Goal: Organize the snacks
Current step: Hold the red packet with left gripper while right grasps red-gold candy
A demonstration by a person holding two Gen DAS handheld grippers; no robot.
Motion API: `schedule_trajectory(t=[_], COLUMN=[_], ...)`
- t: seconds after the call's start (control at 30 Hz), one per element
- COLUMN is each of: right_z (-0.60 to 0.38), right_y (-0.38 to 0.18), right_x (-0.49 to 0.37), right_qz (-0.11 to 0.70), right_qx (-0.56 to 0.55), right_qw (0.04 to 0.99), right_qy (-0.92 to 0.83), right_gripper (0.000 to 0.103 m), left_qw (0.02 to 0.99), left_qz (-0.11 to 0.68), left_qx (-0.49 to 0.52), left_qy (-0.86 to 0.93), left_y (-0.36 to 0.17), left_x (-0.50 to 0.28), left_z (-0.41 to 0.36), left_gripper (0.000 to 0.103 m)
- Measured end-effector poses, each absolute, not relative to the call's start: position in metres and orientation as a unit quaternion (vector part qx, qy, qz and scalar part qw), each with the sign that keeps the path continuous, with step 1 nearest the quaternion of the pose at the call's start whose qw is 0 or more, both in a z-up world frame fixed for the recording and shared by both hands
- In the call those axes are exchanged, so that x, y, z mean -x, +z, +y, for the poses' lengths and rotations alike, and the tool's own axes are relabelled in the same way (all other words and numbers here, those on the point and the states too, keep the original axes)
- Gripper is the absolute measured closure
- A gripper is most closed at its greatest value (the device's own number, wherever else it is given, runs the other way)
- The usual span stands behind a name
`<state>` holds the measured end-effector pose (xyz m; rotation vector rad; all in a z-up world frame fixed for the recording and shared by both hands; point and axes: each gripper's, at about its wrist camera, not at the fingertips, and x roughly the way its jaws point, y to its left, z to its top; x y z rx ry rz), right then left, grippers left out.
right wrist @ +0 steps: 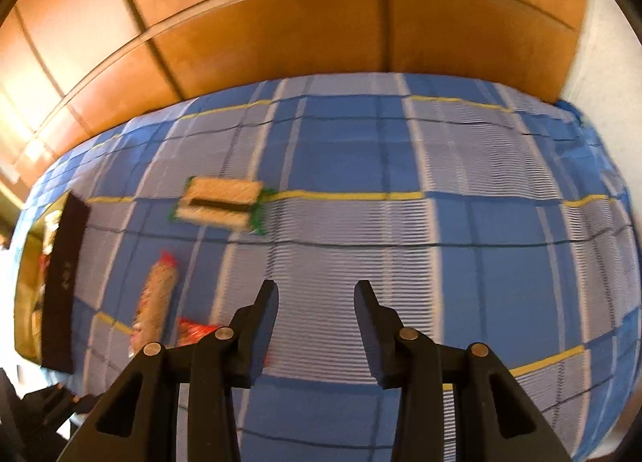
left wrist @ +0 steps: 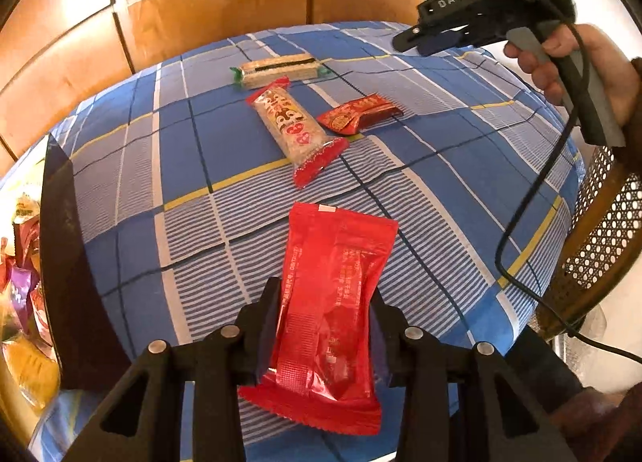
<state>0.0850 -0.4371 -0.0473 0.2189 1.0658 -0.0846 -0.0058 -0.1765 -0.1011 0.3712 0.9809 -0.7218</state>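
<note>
While the left claw point(left wrist: 325, 325) is clamped on a red snack packet point(left wrist: 329, 301) at the bottom centre of the left wrist view, the packet's sides pinch in where the two pads press it, and its far end reaches up over the blue checked cloth of the table point(left wrist: 461, 133). Beyond it, at mid-frame, a clear rice bar with red ends point(left wrist: 295, 129) lies at a slant. Just right of that sits a small dark red packet point(left wrist: 361, 113), and above both, a pale wafer bar with green ends point(left wrist: 277, 71). A dark box wall point(left wrist: 68, 261) stands at the left edge, with assorted wrapped snacks point(left wrist: 24, 301) behind it. In the upper right, a hand point(left wrist: 582, 69) holds the right claw point(left wrist: 417, 41) above the table.

In the right wrist view, which is blurred, the right claw's fingers point(right wrist: 265, 321) stand apart with nothing between them, only cloth beneath. The wafer bar shows at centre left, the rice bar at lower left.
</note>
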Motion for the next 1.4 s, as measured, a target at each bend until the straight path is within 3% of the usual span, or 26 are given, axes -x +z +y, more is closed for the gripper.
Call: schedule_trajectory(t=[0.2, 0.43, 0.87, 0.93, 0.97, 1.0, 1.4], right_z=[-0.388, -0.346, -0.317, -0.324, -0.324, -0.326, -0.330], right_y=[-0.065, -0.085, -0.100, -0.100, -0.099, -0.098, -0.105], right_x=[-0.090, -0.080, -0.089, -0.096, -0.099, -0.099, -0.107], right_qz=[0.547, 0.561, 0.526, 0.543, 0.550, 0.554, 0.561], right_qx=[-0.025, 0.111, 0.219, 0.174, 0.158, 0.147, 0.113], right_qw=[0.835, 0.816, 0.815, 0.813, 0.812, 0.811, 0.813], right_qy=[0.063, 0.083, 0.109, 0.114, 0.118, 0.117, 0.109], right_gripper=[0.063, 0.057, 0.051, 0.056, 0.077, 0.082, 0.078], left_qw=[0.805, 0.806, 0.804, 0.804, 0.804, 0.804, 0.804], left_qz=[0.458, 0.458, 0.462, 0.462, 0.462, 0.462, 0.463], left_qx=[-0.157, -0.144, -0.129, -0.128, -0.129, -0.129, -0.128], left_qy=[-0.342, -0.347, -0.352, -0.352, -0.352, -0.351, -0.349], left_y=[-0.101, -0.101, -0.102, -0.102, -0.102, -0.103, -0.103], left_x=[0.004, 0.002, -0.001, -0.001, -0.001, -0.002, -0.002], left_z=[-0.173, -0.171, -0.170, -0.170, -0.171, -0.171, -0.170], left_gripper=[0.063, 0.063, 0.061, 0.061, 0.061, 0.061, 0.061])
